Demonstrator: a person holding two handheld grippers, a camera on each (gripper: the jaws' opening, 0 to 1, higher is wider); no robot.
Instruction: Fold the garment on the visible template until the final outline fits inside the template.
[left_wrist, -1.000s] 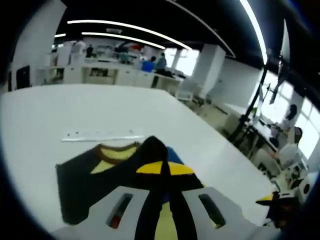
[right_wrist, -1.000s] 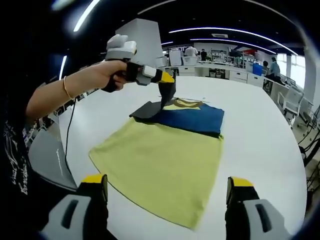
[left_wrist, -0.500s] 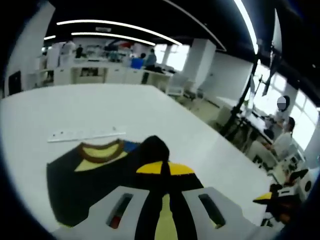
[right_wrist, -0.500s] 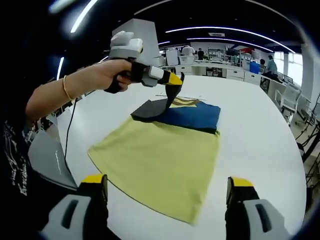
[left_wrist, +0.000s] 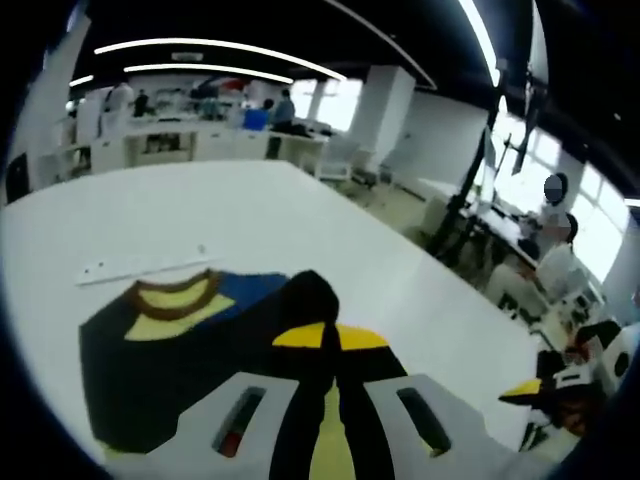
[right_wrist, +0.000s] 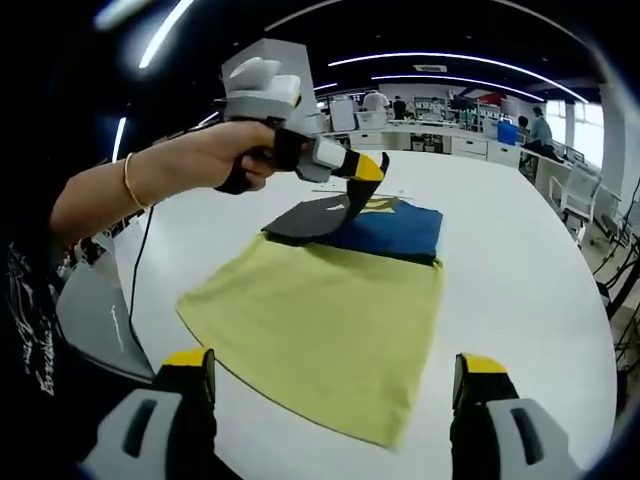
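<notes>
One T-shirt (right_wrist: 330, 300) is lying on the white table (right_wrist: 520, 270), collar end pointing away. The left gripper (right_wrist: 368, 172) is pinching its black sleeve (left_wrist: 312, 295); the right gripper (right_wrist: 335, 385) is hovering with jaws apart.

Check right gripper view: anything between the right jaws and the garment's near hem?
Nothing; bare white table lies between the open right gripper and the garment.
</notes>
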